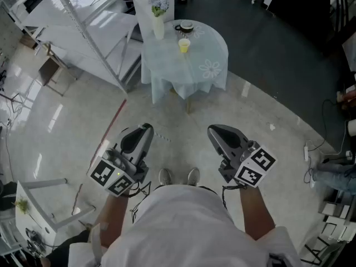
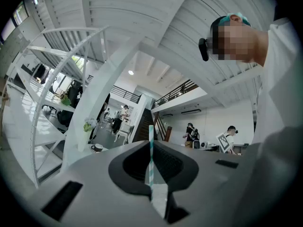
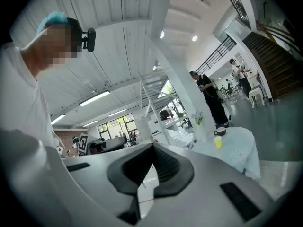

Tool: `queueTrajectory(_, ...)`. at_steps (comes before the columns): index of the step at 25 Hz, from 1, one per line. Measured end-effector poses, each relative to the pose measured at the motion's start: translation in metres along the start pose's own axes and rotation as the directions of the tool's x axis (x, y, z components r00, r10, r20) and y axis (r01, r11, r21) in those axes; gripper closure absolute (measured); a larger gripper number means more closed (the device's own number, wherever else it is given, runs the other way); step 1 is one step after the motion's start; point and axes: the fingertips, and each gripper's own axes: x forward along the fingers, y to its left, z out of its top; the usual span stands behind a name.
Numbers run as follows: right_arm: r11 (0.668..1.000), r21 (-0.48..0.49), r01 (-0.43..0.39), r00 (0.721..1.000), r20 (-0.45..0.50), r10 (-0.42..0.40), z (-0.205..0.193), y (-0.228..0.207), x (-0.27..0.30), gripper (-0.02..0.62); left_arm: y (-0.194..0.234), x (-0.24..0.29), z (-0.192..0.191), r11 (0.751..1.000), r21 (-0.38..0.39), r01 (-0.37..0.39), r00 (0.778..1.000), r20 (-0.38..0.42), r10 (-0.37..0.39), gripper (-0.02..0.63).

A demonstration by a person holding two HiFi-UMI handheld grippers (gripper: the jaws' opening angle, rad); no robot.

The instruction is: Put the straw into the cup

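while left gripper (image 1: 147, 128) pinches striped straw (image 2: 151, 162), right gripper (image 1: 212, 130) closed empty; distant cup (image 1: 184, 45) interior unclear.

On the worktop (image 1: 214, 52) the cup (image 1: 184, 45) stood near the middle, the vase (image 1: 158, 25) at its left edge and a mug (image 1: 184, 26) toward its far edge, with a staircase (image 1: 83, 32) just left of the worktop.

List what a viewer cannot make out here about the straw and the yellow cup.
Yellow cup: too small and far off in the head view and the right gripper view to show any contents.
Straw: in the left gripper view its lower end is lost between the left gripper's shut jaws.
Yellow cup, left gripper view: not visible; the gripper's body fills that area.
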Motion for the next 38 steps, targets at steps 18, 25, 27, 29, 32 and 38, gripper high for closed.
queueTrajectory(18,1.000,0.002,-0.012,1.000,-0.026,0.013,-0.011,-0.025,-0.037,0.574,-0.036,0.022,-0.026,0.999,-0.004,-0.036,0.999,-0.013,0.036,0.571)
queueTrajectory(25,1.000,-0.006,-0.031,0.999,-0.025,0.031,-0.007,-0.046,-0.066,0.574,-0.066,0.042,-0.034,0.999,0.014,-0.051,0.999,-0.002,0.051,0.571)
queueTrajectory(27,1.000,-0.007,-0.030,0.999,-0.025,0.030,-0.007,-0.053,-0.072,0.574,-0.071,0.049,-0.037,0.998,0.015,-0.055,0.998,-0.001,0.055,0.571)
queueTrajectory(29,1.000,-0.005,-0.027,0.999,-0.026,0.027,-0.006,-0.061,-0.078,0.574,-0.075,0.055,-0.040,0.998,0.015,-0.058,0.998,-0.004,0.058,0.571)
queueTrajectory(32,1.000,-0.004,-0.027,0.999,-0.030,0.027,-0.006,-0.071,-0.085,0.574,-0.081,0.063,-0.044,0.998,0.014,-0.061,0.998,-0.006,0.061,0.571)
queueTrajectory(38,1.000,-0.001,-0.030,0.999,-0.038,0.029,-0.008,-0.088,-0.087,0.574,-0.080,0.080,-0.050,0.998,0.012,-0.067,0.998,-0.008,0.067,0.571)
